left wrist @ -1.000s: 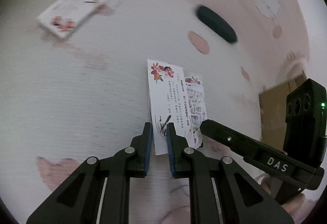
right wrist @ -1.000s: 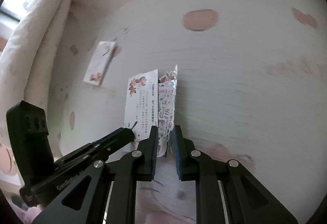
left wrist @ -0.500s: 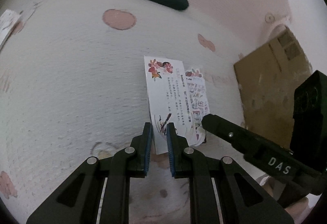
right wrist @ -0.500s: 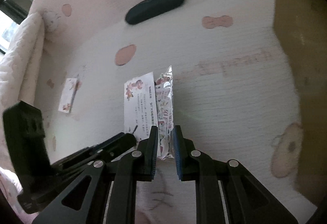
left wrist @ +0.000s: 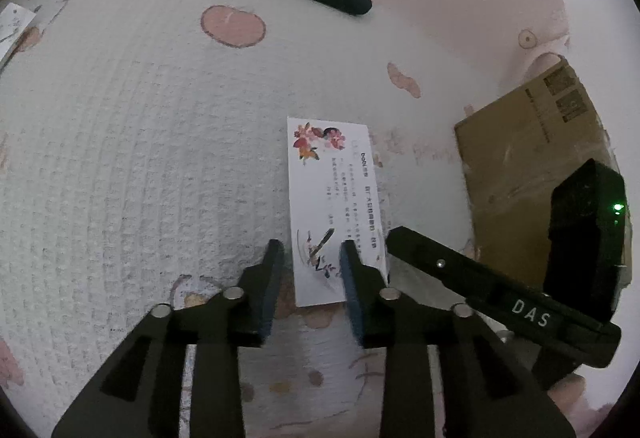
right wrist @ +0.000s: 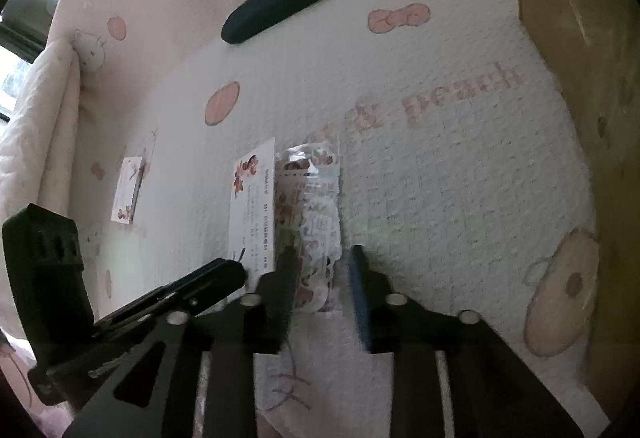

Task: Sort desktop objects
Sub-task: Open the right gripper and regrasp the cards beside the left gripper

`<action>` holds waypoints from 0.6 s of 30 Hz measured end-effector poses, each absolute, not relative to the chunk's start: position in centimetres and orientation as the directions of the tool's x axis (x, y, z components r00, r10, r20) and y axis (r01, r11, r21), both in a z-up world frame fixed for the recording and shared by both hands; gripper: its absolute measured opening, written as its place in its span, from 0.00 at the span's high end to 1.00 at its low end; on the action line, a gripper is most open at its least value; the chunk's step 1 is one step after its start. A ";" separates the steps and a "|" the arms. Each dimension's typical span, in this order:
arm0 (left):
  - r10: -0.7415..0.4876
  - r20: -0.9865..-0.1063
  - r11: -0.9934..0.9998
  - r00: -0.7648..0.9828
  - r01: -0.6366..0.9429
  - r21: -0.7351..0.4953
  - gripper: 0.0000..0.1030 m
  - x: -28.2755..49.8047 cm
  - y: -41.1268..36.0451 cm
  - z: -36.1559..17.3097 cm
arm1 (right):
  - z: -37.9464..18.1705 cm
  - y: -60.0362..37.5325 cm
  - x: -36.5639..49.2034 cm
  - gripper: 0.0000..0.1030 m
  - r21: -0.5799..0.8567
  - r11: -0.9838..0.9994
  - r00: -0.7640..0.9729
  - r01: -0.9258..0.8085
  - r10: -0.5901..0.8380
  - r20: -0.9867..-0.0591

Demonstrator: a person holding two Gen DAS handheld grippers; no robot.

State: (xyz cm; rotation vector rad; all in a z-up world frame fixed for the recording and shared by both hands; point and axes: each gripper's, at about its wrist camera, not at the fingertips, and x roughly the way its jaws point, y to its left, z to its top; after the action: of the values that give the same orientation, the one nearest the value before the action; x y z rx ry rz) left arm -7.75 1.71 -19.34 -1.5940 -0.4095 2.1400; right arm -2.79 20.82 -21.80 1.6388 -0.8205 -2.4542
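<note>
Near the middle of the pink-printed white textured bed cover [left wrist: 120, 178], both pairs of jaws are opening. The left gripper [left wrist: 310, 270] straddles the white flower-printed card [left wrist: 332, 198]; the right gripper [right wrist: 322, 278] straddles the clear sticker packet [right wrist: 316, 198]. Withdrawing carelessly, a pad could drag either one askew.

At the far left edge of my left wrist view, a second white card [left wrist: 14, 26] is cut off by the frame. At right, the cardboard box [left wrist: 532, 158] is partly hidden behind my right gripper [left wrist: 400, 238], which also covers the sticker packet. The print on the white card [left wrist: 332, 206] is too small to read. In my right wrist view, the box [right wrist: 576, 38] runs off the right edge.
</note>
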 end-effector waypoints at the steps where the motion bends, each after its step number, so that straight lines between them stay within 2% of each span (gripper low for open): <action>1: 0.504 -0.828 -0.863 -0.247 -0.170 -0.475 0.62 -7.8 1.7 -19.2 | -21.8 20.8 -2.8 0.71 0.477 -0.850 -0.429 -0.221 -0.354 -0.831; 6: 0.480 -0.838 -0.877 -0.260 -0.179 -0.447 0.62 -8.6 1.8 -19.2 | -21.5 20.5 -3.2 0.61 0.476 -0.856 -0.440 -0.203 -0.354 -0.825; 10: 0.489 -0.835 -0.871 -0.252 -0.195 -0.452 0.62 -9.4 2.1 -19.3 | -21.4 20.5 -3.7 0.48 0.488 -0.846 -0.451 -0.215 -0.357 -0.818; 15: 0.474 -0.845 -0.876 -0.247 -0.229 -0.424 0.79 -9.8 2.8 -19.4 | -21.6 20.2 -4.5 0.48 0.485 -0.850 -0.456 -0.207 -0.355 -0.816; 18: 0.470 -0.849 -0.877 -0.241 -0.232 -0.420 0.82 -9.8 2.9 -19.5 | -21.9 20.1 -4.5 0.47 0.499 -0.842 -0.471 -0.203 -0.363 -0.804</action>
State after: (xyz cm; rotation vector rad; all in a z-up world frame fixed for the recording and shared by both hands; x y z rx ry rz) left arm -9.79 2.87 -19.52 -1.5826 -0.2861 2.1536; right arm -4.52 20.10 -21.90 1.5601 -0.8427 -2.4731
